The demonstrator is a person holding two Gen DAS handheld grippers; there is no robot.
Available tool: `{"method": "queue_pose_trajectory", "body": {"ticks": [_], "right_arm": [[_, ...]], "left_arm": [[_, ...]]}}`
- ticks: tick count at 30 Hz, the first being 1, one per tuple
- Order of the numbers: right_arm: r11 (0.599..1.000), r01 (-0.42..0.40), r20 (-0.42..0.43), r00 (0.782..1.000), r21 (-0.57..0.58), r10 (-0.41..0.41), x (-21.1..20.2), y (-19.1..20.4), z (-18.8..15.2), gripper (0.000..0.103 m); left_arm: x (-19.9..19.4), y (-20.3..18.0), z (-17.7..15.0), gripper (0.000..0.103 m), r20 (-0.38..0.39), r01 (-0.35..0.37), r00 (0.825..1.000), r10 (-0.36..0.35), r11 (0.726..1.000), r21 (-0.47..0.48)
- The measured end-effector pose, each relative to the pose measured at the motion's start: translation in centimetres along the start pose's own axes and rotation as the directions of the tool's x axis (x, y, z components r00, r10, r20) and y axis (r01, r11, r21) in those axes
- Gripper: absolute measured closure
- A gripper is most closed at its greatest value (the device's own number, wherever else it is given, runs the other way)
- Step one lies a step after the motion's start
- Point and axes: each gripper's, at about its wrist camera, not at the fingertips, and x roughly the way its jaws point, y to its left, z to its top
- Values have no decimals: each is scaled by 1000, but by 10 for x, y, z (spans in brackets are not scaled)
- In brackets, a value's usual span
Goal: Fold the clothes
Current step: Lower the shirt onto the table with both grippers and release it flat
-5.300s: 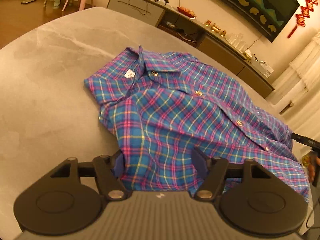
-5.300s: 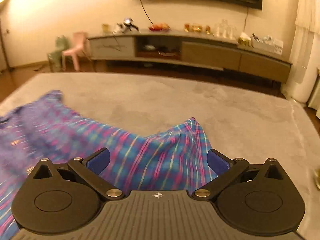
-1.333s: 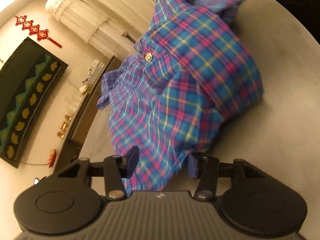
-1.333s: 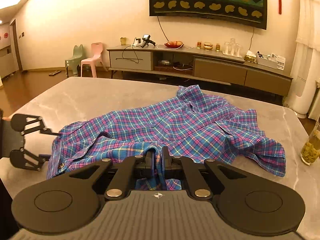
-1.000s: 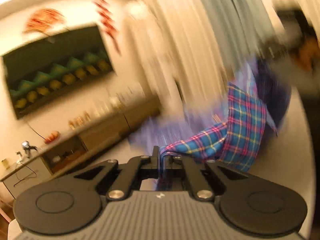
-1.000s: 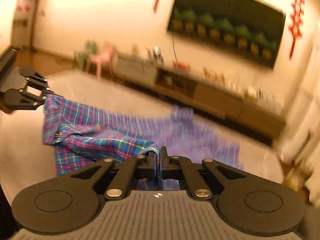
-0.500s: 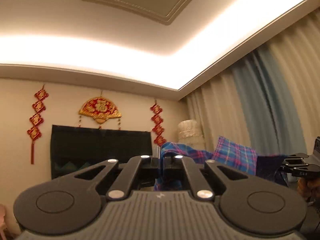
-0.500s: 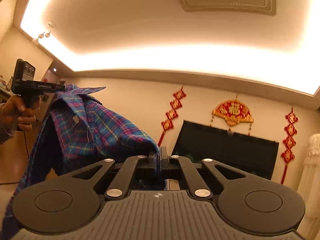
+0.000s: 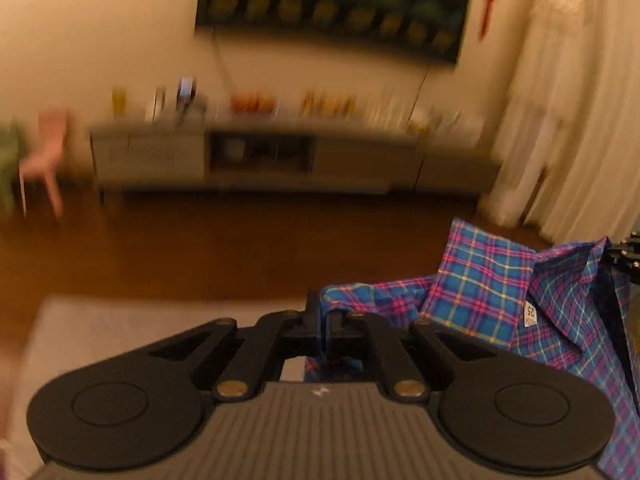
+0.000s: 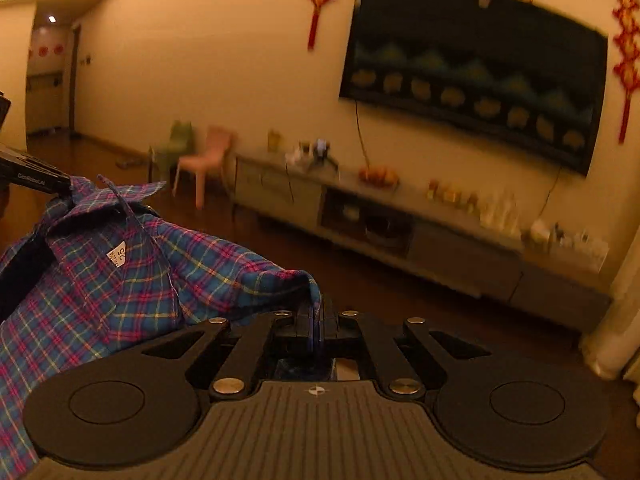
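Blurred living room behind: one TV (image 10: 472, 68), two chairs (image 10: 192, 156). One plaid shirt (image 10: 132, 264) aloft; left gripper (image 9: 324, 322), right gripper (image 10: 316, 324) each pinched its edge.

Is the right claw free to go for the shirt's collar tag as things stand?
Probably not: the right claw is shut on the plaid shirt, held aloft with the left claw. The collar tag lies uncovered.

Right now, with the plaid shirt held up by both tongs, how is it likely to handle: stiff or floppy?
Probably floppy: the plaid shirt sags and drapes between the left tongs and right tongs. Likely light, since a thin pinch of cloth seems enough to hold it. The collar looks somewhat firmer and keeps its shape.
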Motion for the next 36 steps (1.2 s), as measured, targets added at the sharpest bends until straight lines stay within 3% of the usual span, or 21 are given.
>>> {"method": "queue_pose_trajectory", "body": {"ticks": [2, 4, 7, 8, 9, 10, 11, 13, 15, 18, 22, 23, 24, 25, 26, 27, 30, 33, 34, 35, 36], "right_arm": [[1000, 21, -131, 991, 17, -19, 76, -1, -28, 102], [998, 56, -252, 967, 32, -46, 146, 4, -58, 102], [991, 125, -340, 935, 56, -98, 205, 7, -100, 102], [989, 136, -352, 930, 58, -107, 211, 7, -107, 101], [987, 147, -362, 925, 59, -116, 216, 8, -114, 100], [986, 157, -372, 920, 61, -124, 221, 8, -121, 92], [985, 156, -366, 923, 76, -117, 214, 5, -125, 84], [981, 163, -325, 938, 109, -120, 188, -3, -127, 38], [976, 171, -249, 959, 138, -133, 150, -12, -124, 25], [981, 134, -174, 979, 139, -109, 73, -16, -132, 22], [999, 43, -221, 975, 29, -35, 11, 3, -177, 15], [999, 48, -248, 967, -11, -50, 1, 9, -192, 15], [996, 80, -265, 961, -32, -85, -5, 9, -207, 15], [992, 113, -279, 952, -51, -123, -10, 9, -222, 15], [990, 140, -287, 947, -35, -144, -14, 6, -231, 15], [986, 166, -294, 942, -15, -163, -17, 2, -238, 15], [975, 214, -302, 935, 60, -187, -24, -9, -258, 15], [971, 212, -282, 943, 107, -175, -33, -7, -262, 15], [972, 207, -277, 946, 112, -169, -35, -5, -263, 15], [973, 201, -273, 948, 116, -163, -37, -3, -264, 15], [973, 195, -268, 950, 120, -157, -38, -2, -265, 15]], "left_arm": [[62, 14, -24, 100, -86, -22, 996, 19, 999, -35], [124, 28, -48, 98, -171, -48, 985, 35, 997, -68], [149, 26, -65, 87, -152, -90, 985, 86, 996, -23], [147, 25, -68, 81, -140, -88, 987, 84, 996, -20], [144, 24, -71, 61, -128, -84, 988, 81, 996, -17], [133, 24, -74, 51, -107, -90, 990, 88, 996, -18], [121, 24, -78, 38, -86, -98, 992, 96, 995, -18], [91, 19, -85, 31, -51, -82, 995, 82, 997, -8], [54, 8, -100, 28, -30, -31, 999, 32, 999, 26], [1, -24, -142, 16, -79, 86, 994, -77, 990, 112], [-22, -63, -215, 18, -233, 185, 962, -142, 968, 173], [-21, -68, -225, 29, -242, 168, 963, -120, 967, 189], [-19, -73, -235, 59, -247, 148, 964, -94, 967, 206], [-17, -77, -245, 71, -252, 127, 965, -69, 967, 223], [-20, -75, -245, 101, -244, 121, 968, -66, 968, 218], [-22, -73, -244, 101, -235, 117, 970, -66, 971, 210], [-42, -40, -221, 101, -150, -4, 988, 28, 988, 156], [-76, 31, -186, 101, -62, -172, 983, 172, 985, -1], [-90, 59, -173, 101, -37, -267, 964, 265, 961, -68], [-102, 83, -165, 98, -28, -362, 932, 362, 923, -128], [-109, 105, -161, 89, -41, -438, 898, 437, 884, -163]]}}
